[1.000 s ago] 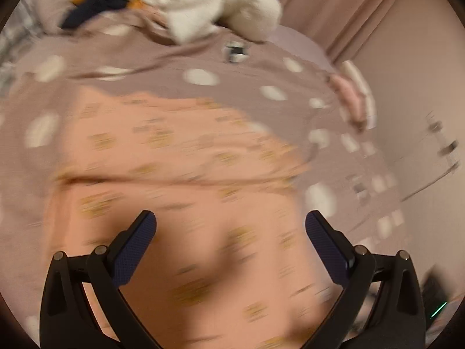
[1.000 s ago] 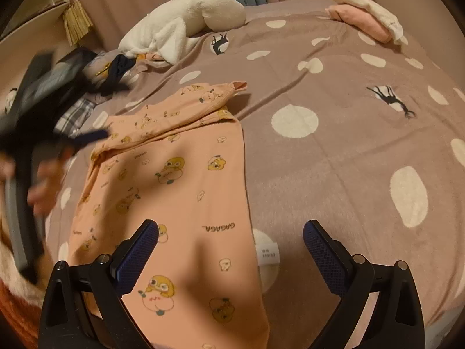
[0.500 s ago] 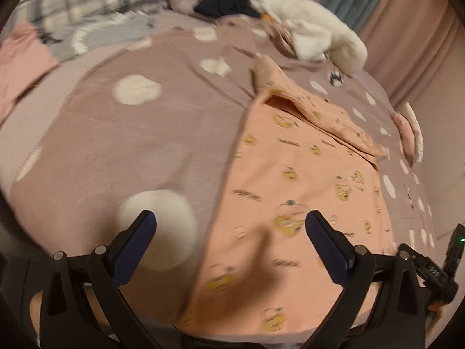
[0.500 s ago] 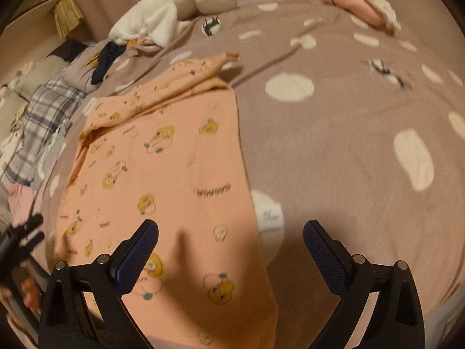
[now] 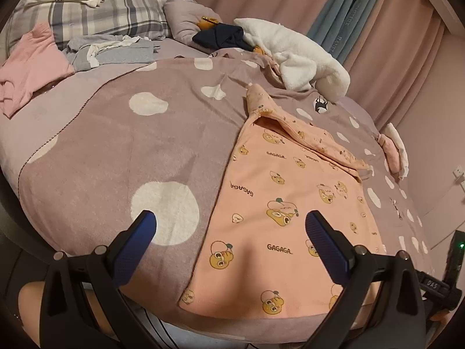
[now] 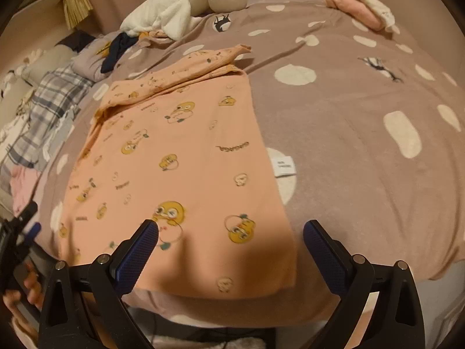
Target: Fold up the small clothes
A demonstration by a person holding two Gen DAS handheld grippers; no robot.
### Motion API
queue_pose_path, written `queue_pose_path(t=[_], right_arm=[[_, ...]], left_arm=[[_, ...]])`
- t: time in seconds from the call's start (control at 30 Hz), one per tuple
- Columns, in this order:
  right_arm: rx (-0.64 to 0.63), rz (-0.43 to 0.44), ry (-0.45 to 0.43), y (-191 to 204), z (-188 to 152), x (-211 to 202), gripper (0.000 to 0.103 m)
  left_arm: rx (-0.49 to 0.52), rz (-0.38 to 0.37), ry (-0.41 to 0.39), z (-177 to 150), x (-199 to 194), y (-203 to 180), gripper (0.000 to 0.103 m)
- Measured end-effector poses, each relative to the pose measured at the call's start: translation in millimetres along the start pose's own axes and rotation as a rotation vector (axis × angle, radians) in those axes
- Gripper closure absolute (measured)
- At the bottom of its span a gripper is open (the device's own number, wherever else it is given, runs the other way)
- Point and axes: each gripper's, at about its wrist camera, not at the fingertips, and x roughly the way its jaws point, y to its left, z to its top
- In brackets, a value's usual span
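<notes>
The left gripper (image 5: 231, 226) and right gripper (image 6: 231, 234) both hung with jaws spread wide, holding nothing. The peach cartoon-print garment (image 6: 186, 157) lay flat on the polka-dot blanket (image 6: 363, 133), its far end folded over.

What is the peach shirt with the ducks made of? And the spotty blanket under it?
The peach shirt looks like thin, soft cotton knit: matte, lying flat, with printed cartoons. The spotty blanket looks like fuzzy terry or fleece: its surface has a nubbly, towel-like pile. Neither can be confirmed by sight alone.
</notes>
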Motion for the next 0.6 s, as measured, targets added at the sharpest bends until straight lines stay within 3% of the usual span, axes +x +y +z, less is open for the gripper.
queue_pose_path(t=[0.6], right_arm=[[0.043,-0.014,0.053,-1.5,-7.6,13.3,0.003]], left_arm=[[0.001,0.023,0.117,-7.9,22.1,7.1,0.001]])
